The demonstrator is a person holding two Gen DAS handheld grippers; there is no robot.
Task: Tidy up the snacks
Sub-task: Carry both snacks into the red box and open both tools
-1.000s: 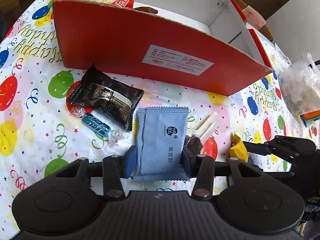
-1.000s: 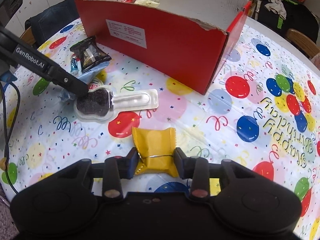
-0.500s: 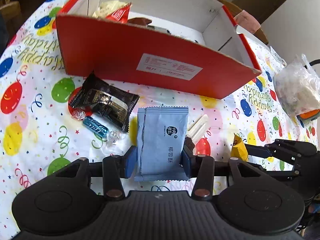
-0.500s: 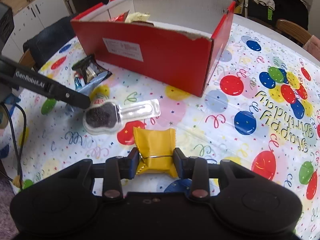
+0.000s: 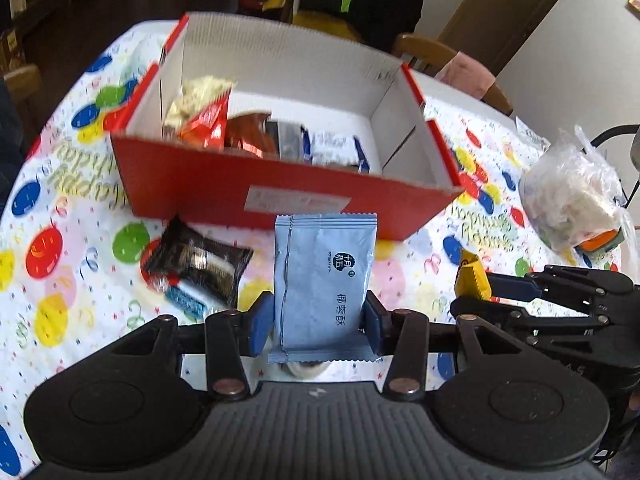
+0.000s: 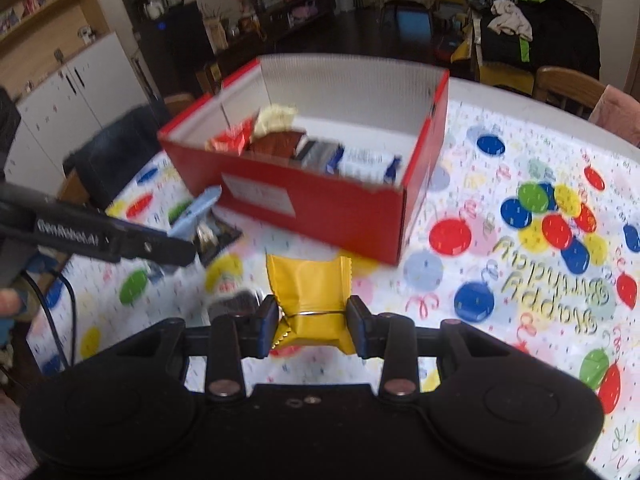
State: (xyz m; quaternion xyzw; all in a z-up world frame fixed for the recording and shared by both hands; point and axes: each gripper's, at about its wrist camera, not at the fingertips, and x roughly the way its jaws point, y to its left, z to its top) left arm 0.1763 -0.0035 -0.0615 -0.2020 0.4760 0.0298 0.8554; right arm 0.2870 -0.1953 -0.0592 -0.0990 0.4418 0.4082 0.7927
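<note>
Several snacks [image 5: 256,136] already lie in the red box [image 5: 280,196]. The left gripper [image 5: 320,322] clamps a blue packet [image 5: 324,280], the right gripper [image 6: 312,320] a yellow one [image 6: 308,284], both short of the box. A black packet [image 5: 200,264] and candy [image 5: 184,300] remain on the table [image 5: 60,280].

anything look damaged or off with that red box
Yes: the red box has a ragged, torn top edge on its front wall near the right corner. Its snacks crowd the left side, leaving the right end bare.
</note>
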